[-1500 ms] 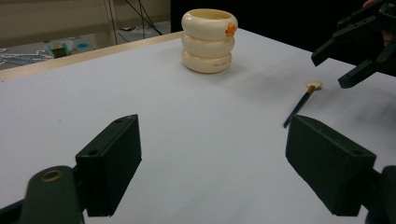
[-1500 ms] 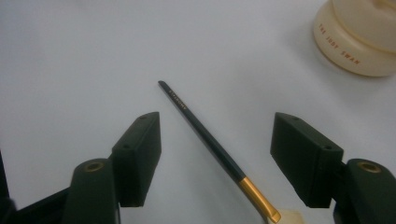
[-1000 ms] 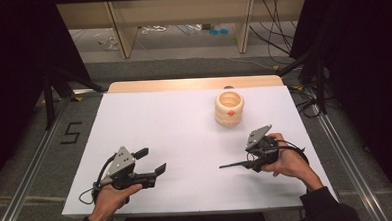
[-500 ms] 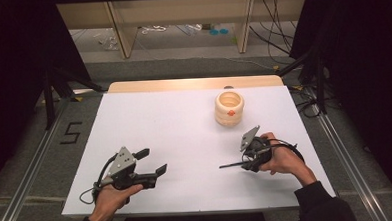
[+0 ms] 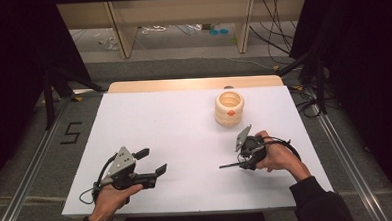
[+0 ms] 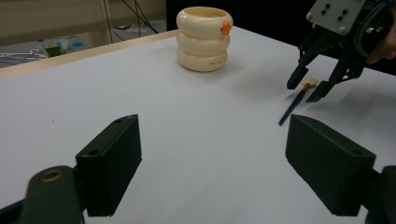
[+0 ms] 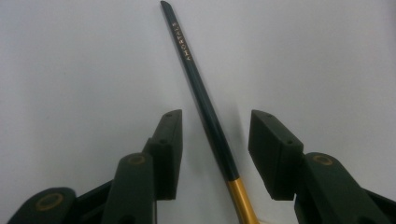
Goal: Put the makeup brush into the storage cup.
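Observation:
A slim dark-green pencil-like stick (image 7: 201,88) with a gold band (image 7: 240,196) lies flat on the white table (image 5: 184,126). My right gripper (image 7: 215,154) is open and tipped down over it, one jaw on each side of the shaft near the gold band, not closed on it. The same gripper (image 5: 239,160) sits at the right front of the table, over the stick (image 5: 228,165). My left gripper (image 5: 152,161) is at the left front, open and with nothing between its jaws (image 6: 219,168). A cream ribbed holder (image 5: 229,108) with an orange mark stands upright behind the right gripper.
From the left gripper view, the holder (image 6: 203,39) stands far ahead and the right gripper (image 6: 309,88) straddles the stick (image 6: 292,107) at upper right. A wooden strip (image 5: 193,84) runs along the table's far edge. Cables and shelves lie on the floor beyond it.
My right gripper has shifted a little left and tipped down, so its jaws now straddle the stick. The left gripper, the stick and the holder have not moved.

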Motion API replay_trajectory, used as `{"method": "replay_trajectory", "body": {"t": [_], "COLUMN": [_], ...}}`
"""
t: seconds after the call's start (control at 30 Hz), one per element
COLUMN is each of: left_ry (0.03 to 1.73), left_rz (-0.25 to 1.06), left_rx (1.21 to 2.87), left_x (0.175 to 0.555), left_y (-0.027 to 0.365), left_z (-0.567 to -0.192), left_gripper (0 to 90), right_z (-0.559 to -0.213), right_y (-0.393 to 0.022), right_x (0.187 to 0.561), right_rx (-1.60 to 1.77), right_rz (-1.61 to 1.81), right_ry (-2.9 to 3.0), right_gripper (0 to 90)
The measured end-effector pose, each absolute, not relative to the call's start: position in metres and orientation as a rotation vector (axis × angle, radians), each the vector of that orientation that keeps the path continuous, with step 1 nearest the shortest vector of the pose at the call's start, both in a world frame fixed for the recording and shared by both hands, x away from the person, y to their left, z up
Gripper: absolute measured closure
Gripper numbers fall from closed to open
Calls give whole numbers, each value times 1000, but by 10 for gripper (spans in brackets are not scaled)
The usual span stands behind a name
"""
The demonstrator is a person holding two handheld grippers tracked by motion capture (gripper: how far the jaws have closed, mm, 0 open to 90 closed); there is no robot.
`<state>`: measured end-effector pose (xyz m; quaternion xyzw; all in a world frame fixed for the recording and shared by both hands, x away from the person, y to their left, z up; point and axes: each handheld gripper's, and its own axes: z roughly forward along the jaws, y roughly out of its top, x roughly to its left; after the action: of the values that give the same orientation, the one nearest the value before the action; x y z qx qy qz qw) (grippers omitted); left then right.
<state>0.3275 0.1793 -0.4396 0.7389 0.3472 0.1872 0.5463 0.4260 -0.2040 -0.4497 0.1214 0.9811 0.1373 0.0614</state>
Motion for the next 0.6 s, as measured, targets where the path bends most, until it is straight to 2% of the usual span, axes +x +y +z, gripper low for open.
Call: {"method": "replay_trajectory", "body": {"t": [0.6], "left_ry": [823], "left_rz": [443], "left_rx": [1751], "left_x": [327], "left_y": [179], "left_z": [-439], "left_gripper": [182], "right_z": [-453], "right_y": [-193], "right_x": [433], "right_rx": [285], "right_rz": [293], "right_ry": [3014], "right_gripper": [660]}}
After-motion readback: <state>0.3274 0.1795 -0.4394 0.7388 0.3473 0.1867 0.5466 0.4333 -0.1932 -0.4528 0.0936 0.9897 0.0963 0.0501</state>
